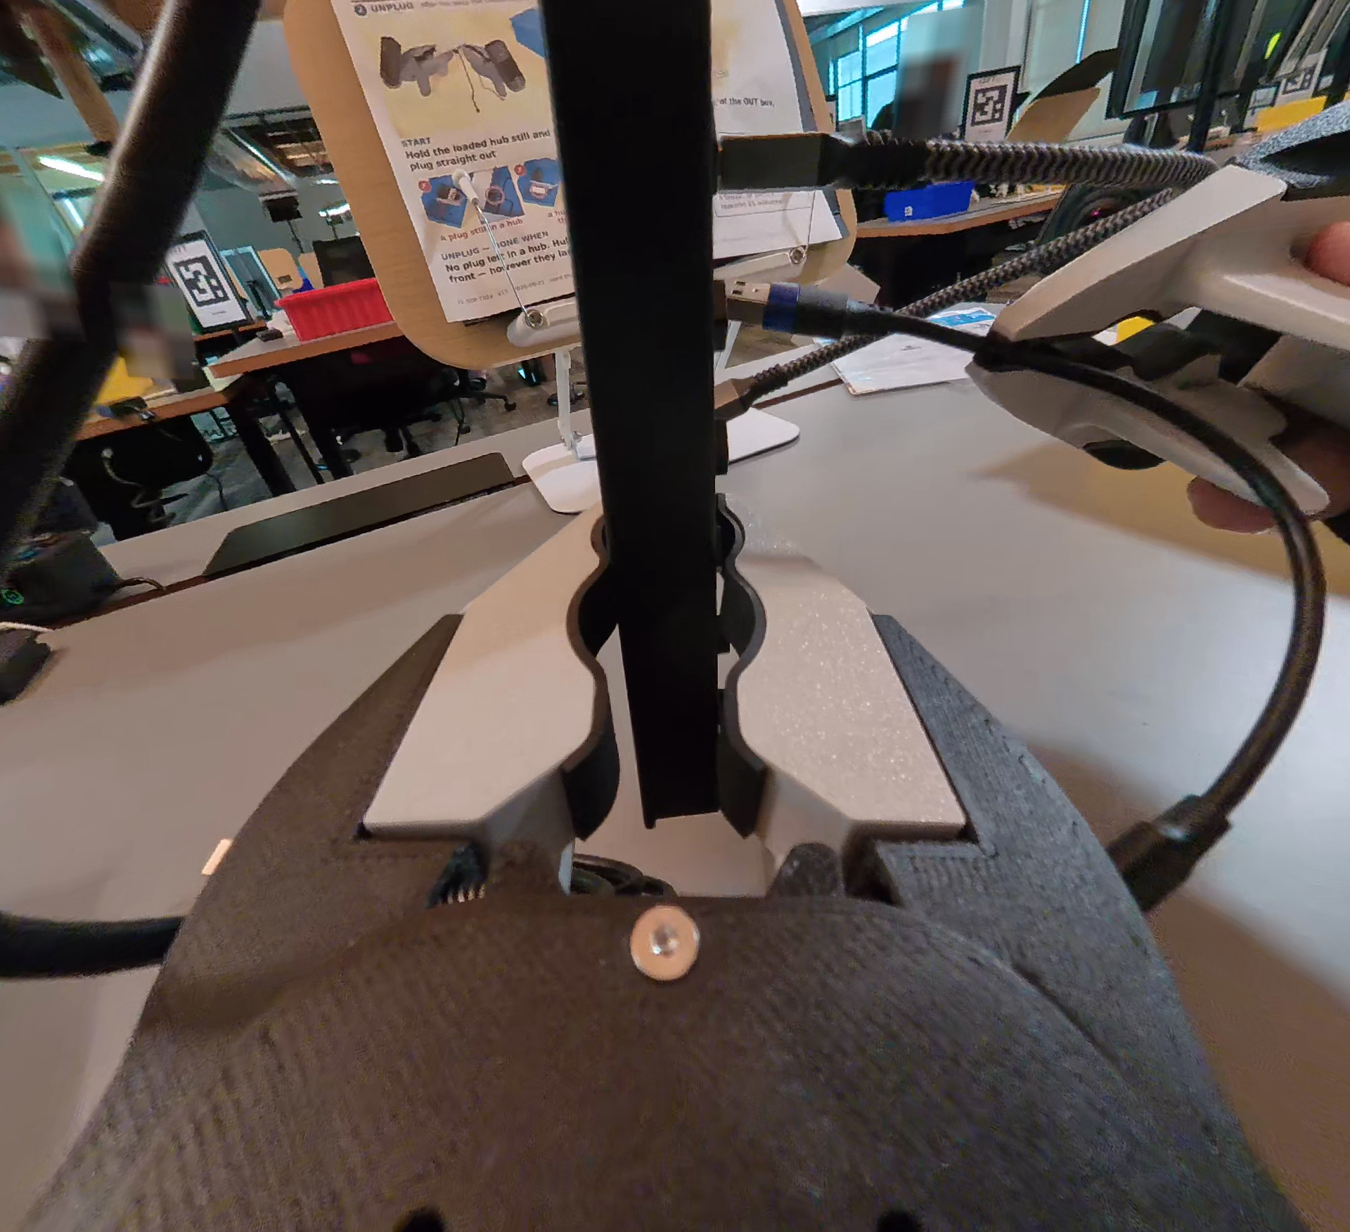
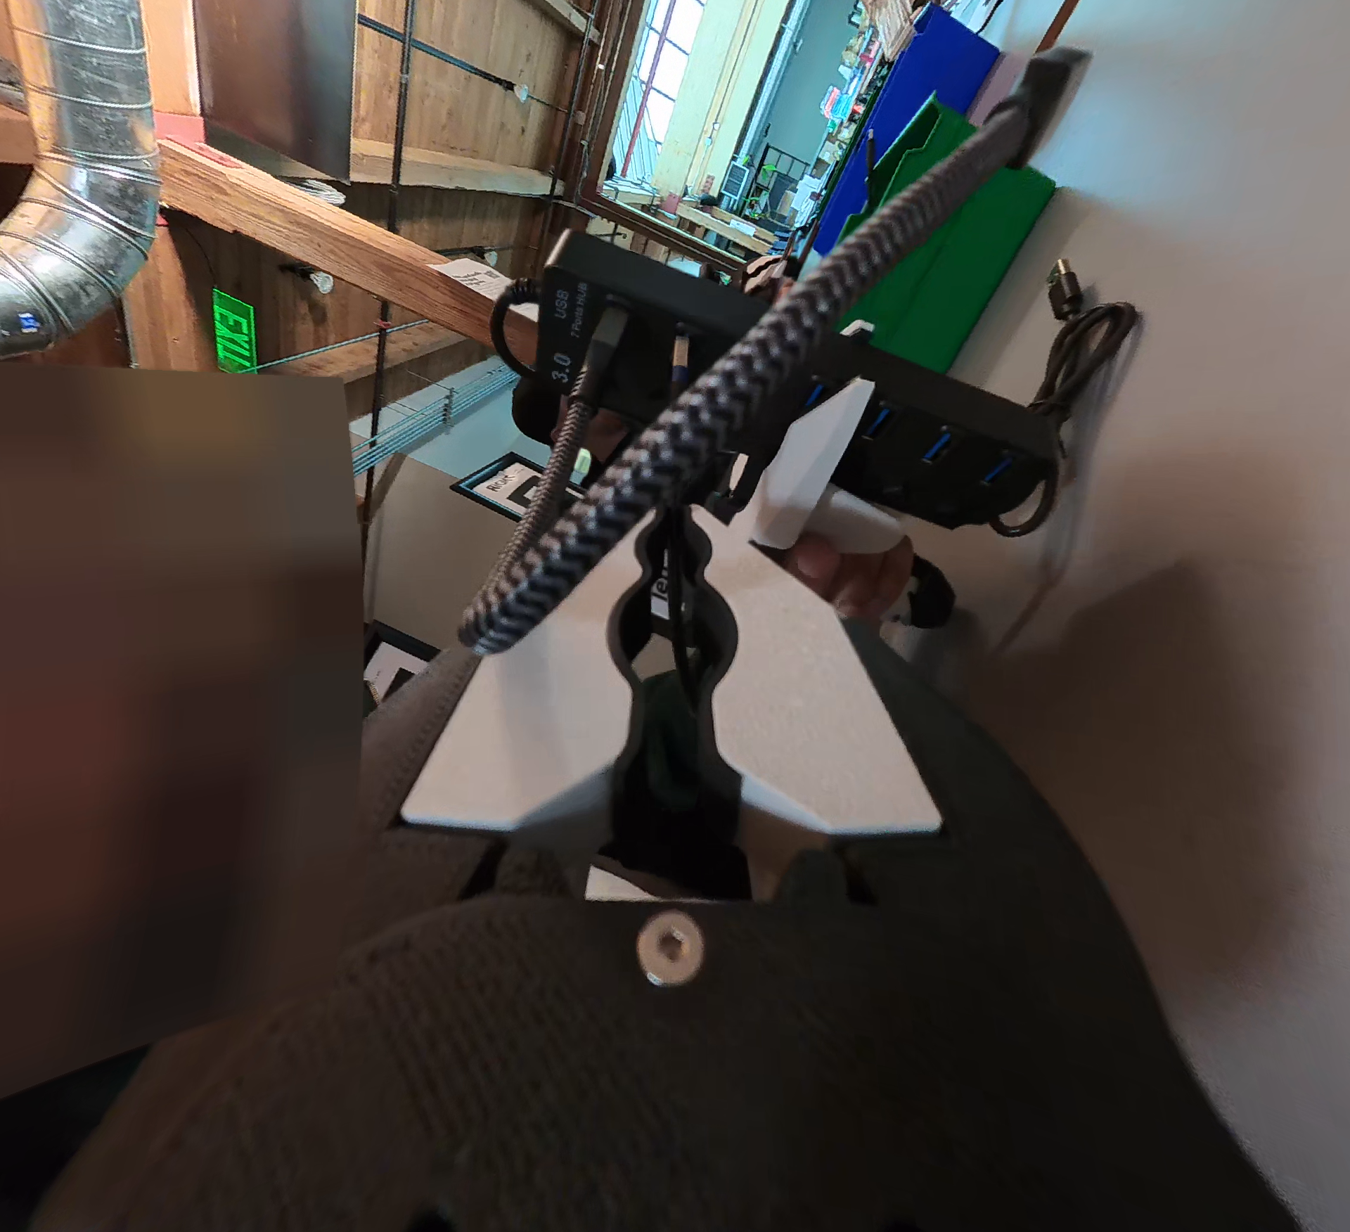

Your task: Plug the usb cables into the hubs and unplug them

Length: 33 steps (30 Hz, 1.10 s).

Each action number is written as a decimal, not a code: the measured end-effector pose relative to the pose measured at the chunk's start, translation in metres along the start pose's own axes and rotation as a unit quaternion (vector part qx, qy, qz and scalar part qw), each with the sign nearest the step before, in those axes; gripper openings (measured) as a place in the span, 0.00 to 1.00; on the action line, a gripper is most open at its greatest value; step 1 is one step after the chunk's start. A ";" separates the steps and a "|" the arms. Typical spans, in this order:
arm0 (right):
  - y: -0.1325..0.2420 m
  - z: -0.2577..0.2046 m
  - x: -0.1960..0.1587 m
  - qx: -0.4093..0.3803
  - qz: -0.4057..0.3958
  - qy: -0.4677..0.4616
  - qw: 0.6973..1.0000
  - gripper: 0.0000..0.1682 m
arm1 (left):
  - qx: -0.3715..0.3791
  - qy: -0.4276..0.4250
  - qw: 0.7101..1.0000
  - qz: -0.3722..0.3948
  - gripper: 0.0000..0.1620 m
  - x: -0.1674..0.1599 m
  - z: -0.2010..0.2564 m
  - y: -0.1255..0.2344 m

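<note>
while the left gripper (image 1: 661, 620) clamps the hub (image 1: 628, 320), the right gripper (image 2: 668, 583) pinches a thin black cable (image 2: 676, 601).

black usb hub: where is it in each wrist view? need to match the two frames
Left wrist view: the black hub stands upright in the centre, seen edge-on, clamped by the left gripper.
Right wrist view: the hub runs as a long bar from upper centre down to the right, port side showing.
Shared landmark: the thick braided cable plugged in at the hub's far end.
</note>
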State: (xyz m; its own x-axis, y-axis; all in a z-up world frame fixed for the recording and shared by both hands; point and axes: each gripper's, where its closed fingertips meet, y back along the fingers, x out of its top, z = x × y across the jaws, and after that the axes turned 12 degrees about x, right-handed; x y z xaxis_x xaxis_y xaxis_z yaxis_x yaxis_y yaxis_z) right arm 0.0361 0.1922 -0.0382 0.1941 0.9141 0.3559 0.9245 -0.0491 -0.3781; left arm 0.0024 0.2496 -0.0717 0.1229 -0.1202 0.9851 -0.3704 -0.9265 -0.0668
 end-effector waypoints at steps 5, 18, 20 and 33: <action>-0.002 -0.001 -0.003 0.015 -0.004 -0.018 1.000 0.01 | -0.006 -0.011 1.000 0.012 0.13 0.002 -0.001 0.000; 0.004 0.001 0.010 -0.004 0.038 0.010 0.999 0.01 | -0.014 0.003 1.000 -0.003 0.14 -0.002 -0.001 -0.001; 0.007 0.002 0.015 -0.008 0.058 0.020 0.998 0.01 | -0.016 0.007 1.000 -0.013 0.14 -0.005 0.000 -0.002; 0.025 0.047 0.008 -0.179 -0.030 0.203 0.962 0.01 | -0.042 0.208 0.959 -0.190 0.13 -0.047 -0.008 -0.008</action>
State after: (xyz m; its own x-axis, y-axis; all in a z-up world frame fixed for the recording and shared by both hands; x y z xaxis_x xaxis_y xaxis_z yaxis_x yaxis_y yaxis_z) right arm 0.0452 0.2170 -0.0849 0.1818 0.6900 0.7006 0.9778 -0.2027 -0.0541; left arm -0.0083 0.2655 -0.1165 -0.1076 0.3886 0.9151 -0.4472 -0.8410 0.3045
